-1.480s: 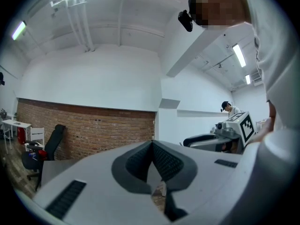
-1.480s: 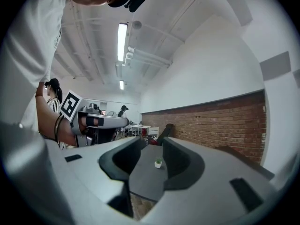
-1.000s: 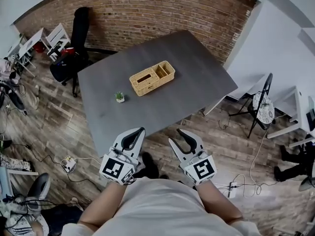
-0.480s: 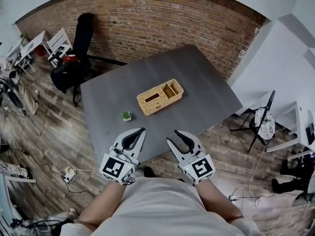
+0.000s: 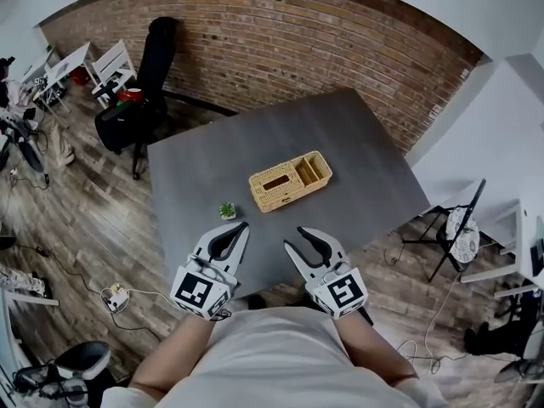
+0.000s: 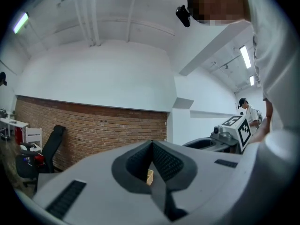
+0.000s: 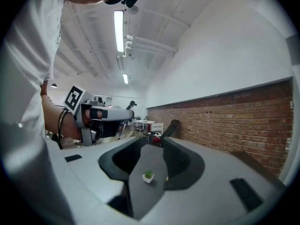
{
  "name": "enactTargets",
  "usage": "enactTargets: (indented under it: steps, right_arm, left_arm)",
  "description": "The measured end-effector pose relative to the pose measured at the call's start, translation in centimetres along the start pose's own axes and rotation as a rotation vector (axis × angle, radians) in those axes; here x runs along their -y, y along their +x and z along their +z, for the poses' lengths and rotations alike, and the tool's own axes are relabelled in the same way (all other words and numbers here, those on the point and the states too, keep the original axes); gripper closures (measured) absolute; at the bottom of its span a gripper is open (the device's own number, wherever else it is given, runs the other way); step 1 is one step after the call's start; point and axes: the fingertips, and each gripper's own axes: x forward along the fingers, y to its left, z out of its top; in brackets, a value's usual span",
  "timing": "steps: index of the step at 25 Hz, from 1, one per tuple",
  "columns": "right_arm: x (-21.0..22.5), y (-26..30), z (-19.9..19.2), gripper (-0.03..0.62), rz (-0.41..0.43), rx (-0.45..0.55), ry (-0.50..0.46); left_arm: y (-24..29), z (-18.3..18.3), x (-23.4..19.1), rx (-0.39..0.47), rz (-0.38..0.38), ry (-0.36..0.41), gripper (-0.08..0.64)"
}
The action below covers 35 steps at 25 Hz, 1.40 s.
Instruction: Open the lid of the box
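"Head view first," the other one says. "Where is the box?"

"The woven box (image 5: 289, 181) sits near the middle of the grey table (image 5: 195, 160). It's at about 12 o'clock from my right gripper (image 5: 295, 238) and 1 o'clock from my left gripper (image 5: 242, 227). Both grippers are side by side over the table's near edge, well apart from the box."

"And the lid?"

"The covered part, with a slot in it, is the end toward 8 o'clock. The end toward 2 o'clock shows open compartments. The lid looks flat on the box, though from this high up I can't be sure it is fully seated."

"What about your jaws?"

"In the left gripper view my left jaws meet at the tips with nothing clamped. A sliver of the box (image 6: 149, 176) shows through the gap behind the tips. In the right gripper view my right jaws stand parted at a middling width, with nothing between the pads."

"Anything else on the table?"

"A small potted plant (image 5: 227, 211), at 8 o'clock from the box and near the table's front edge. It's close beyond my left gripper's tip, at about 11 o'clock. The right gripper view frames it (image 7: 148, 175) far off through the open jaws."
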Motion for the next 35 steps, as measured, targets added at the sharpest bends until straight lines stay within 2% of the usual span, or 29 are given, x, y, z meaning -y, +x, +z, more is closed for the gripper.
enactTargets:
  steps: [7, 11, 19, 26, 32, 35]
  right_arm:
    - [2.3, 2.4, -1.2, 0.437, 0.116, -0.01, 0.007]
    - [5.0, 3.6, -1.8, 0.437, 0.19, -0.025, 0.001]
    - [9.8, 4.8, -2.1, 0.437, 0.394, -0.068, -0.067]
    - [13.5, 4.8, -2.1, 0.437, 0.493, -0.044, -0.074]
    - [14.0, 5.3, -3.1, 0.437, 0.56, -0.053, -0.064]
    - [13.7, 5.7, -4.3, 0.436, 0.604, -0.093, -0.075]
  left_arm:
    - [1.9, -1.0, -1.5, -0.027, 0.11, -0.014, 0.548]
    - [4.1, -1.6, -1.8, -0.034, 0.169, -0.024, 0.548]
    - [8.8, -1.7, -2.1, -0.036, 0.31, -0.021, 0.548]
    - [11.6, -1.1, -0.9, -0.041, 0.42, 0.024, 0.548]
    - [11.7, -2.0, -0.8, -0.046, 0.495, -0.002, 0.548]
    - [11.7, -2.8, -1.1, -0.06, 0.513, -0.016, 0.548]
